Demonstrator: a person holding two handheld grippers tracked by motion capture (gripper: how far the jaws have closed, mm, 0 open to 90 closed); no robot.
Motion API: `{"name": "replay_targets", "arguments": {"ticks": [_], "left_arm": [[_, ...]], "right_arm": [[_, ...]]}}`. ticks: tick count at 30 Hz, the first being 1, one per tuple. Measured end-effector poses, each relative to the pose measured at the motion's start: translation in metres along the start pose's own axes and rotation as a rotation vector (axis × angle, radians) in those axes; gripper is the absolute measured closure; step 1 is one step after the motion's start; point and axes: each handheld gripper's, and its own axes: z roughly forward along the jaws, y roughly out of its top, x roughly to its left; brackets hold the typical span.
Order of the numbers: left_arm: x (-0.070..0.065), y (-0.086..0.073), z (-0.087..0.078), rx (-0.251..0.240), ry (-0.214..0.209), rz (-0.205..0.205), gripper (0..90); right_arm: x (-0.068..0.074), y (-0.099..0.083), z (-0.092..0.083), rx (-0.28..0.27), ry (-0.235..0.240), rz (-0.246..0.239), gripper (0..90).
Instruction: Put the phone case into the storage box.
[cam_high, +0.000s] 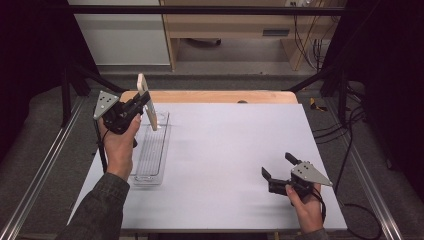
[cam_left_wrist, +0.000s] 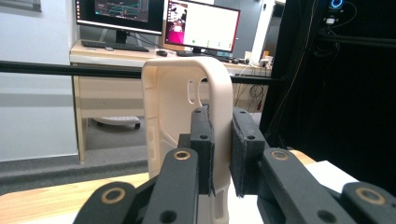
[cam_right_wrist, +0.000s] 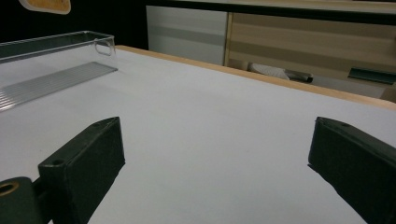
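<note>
1. two tools are in your hands: your left tool (cam_high: 141, 104) pinches a cream plastic lid (cam_high: 147, 101), held upright on edge above the far end of the clear tray (cam_high: 150, 170).
2. the lid has rounded corners and two small slots near its top.
3. your right tool (cam_high: 279, 168) is spread wide, low over the bare desk (cam_high: 225, 150).

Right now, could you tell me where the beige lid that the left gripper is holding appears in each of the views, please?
High view: the beige lid stands upright at upper left, clamped in the left gripper above the clear tray.
Left gripper view: centre, edge pinched between the black jaws.
Right gripper view: a corner at the top left edge.
Shared landmark: the clear tray, at upper left in the right gripper view.
</note>
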Motion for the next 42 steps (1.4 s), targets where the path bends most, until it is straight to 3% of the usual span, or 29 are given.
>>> {"name": "replay_targets", "arguments": {"ticks": [9,20,30,36,42], "left_arm": [[0.000,-0.004,0.005,0.013,0.020,0.008,80.3],[0.010,-0.010,0.010,0.048,0.051,0.006,80.3],[0.019,-0.014,0.011,0.052,0.076,-0.025,80.2],[0.024,-0.023,0.022,0.083,0.113,0.002,80.2],[0.031,-0.034,0.034,0.110,0.145,-0.002,80.2]], "right_arm": [[-0.002,-0.005,-0.001,-0.005,-0.009,0.021,3.2],[-0.003,-0.006,-0.002,-0.015,-0.009,0.030,3.2],[-0.004,-0.006,-0.001,-0.018,-0.010,0.041,3.2],[-0.004,-0.007,-0.001,-0.018,-0.005,0.039,3.2],[-0.005,-0.008,-0.001,-0.018,-0.002,0.041,3.2]]}}
